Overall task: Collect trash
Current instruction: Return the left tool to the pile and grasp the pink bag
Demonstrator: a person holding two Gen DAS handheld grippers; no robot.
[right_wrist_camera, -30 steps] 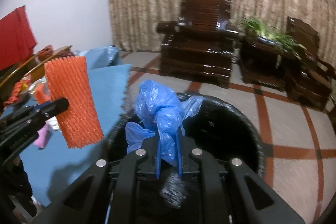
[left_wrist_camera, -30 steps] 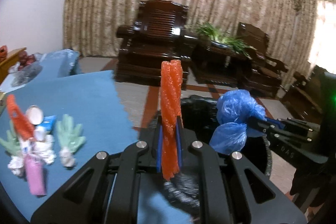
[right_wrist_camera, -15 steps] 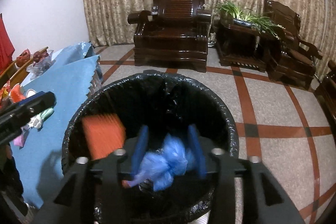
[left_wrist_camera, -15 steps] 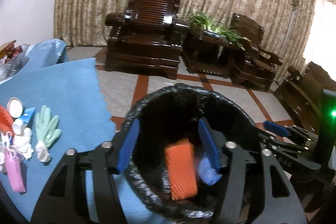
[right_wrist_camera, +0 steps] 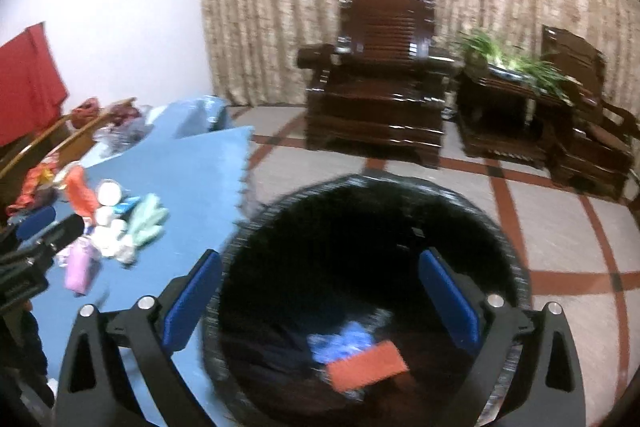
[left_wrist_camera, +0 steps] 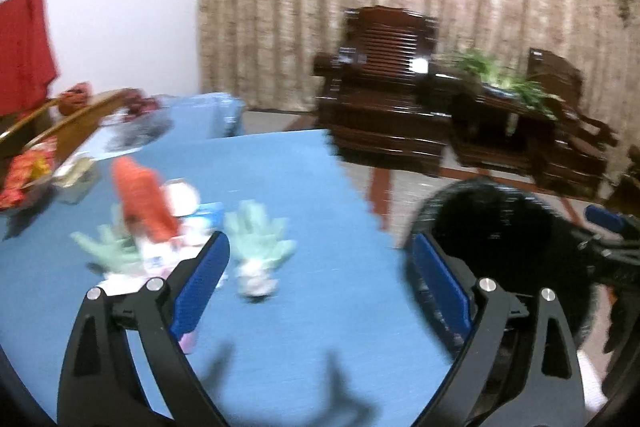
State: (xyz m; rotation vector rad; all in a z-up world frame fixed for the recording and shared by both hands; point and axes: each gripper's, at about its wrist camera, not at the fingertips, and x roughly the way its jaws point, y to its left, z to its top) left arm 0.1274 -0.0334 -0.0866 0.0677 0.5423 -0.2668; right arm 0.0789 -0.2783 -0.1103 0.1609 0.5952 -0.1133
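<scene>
A black-lined trash bin stands on the floor beside the blue table. Inside it lie an orange foam net and a crumpled blue plastic bag. My right gripper is open and empty above the bin. My left gripper is open and empty over the table's near edge, with the bin to its right. On the table lie another orange foam net, two pale green gloves, white wads and a pink item.
Dark wooden armchairs and a side table with a green plant stand before the curtain. A wooden tray with red packets sits at the table's far left. The tiled floor lies right of the bin.
Both grippers opened and dropped the orange net and the blue bag into the bin. My left gripper has since swung left toward the table. The right has pulled back a little.
</scene>
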